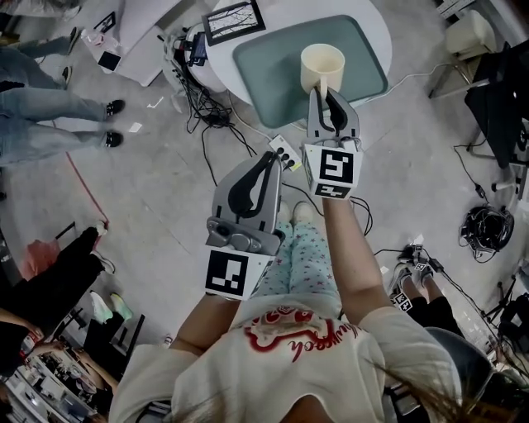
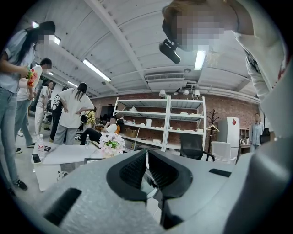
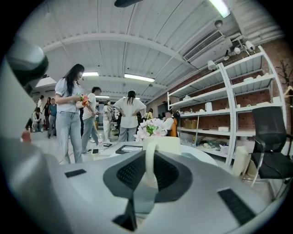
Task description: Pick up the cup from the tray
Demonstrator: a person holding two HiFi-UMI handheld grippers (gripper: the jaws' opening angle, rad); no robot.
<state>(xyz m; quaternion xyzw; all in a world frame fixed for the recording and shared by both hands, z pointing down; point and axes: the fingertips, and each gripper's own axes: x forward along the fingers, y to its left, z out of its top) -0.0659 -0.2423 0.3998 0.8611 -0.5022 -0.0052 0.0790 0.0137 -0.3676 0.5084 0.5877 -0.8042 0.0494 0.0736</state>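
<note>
A cream cup [image 1: 322,66] stands upright on a grey-green tray [image 1: 264,66] on a round white table [image 1: 376,29]. My right gripper [image 1: 324,92] reaches in from the near side, and its jaws are shut on the cup's handle. In the right gripper view the cup [image 3: 162,144] sits just beyond the jaws, and the right gripper [image 3: 149,171] pinches the pale handle between its black pads. My left gripper [image 1: 269,157] hangs lower and to the left over the floor, away from the table. In the left gripper view the left gripper [image 2: 147,167] is shut with nothing in it.
A framed picture [image 1: 234,21] lies on the table left of the tray. Cables [image 1: 198,107] and a power strip [image 1: 283,151] litter the floor by the table's foot. People stand at the left [image 1: 50,116]. Chairs and gear sit at the right [image 1: 488,227].
</note>
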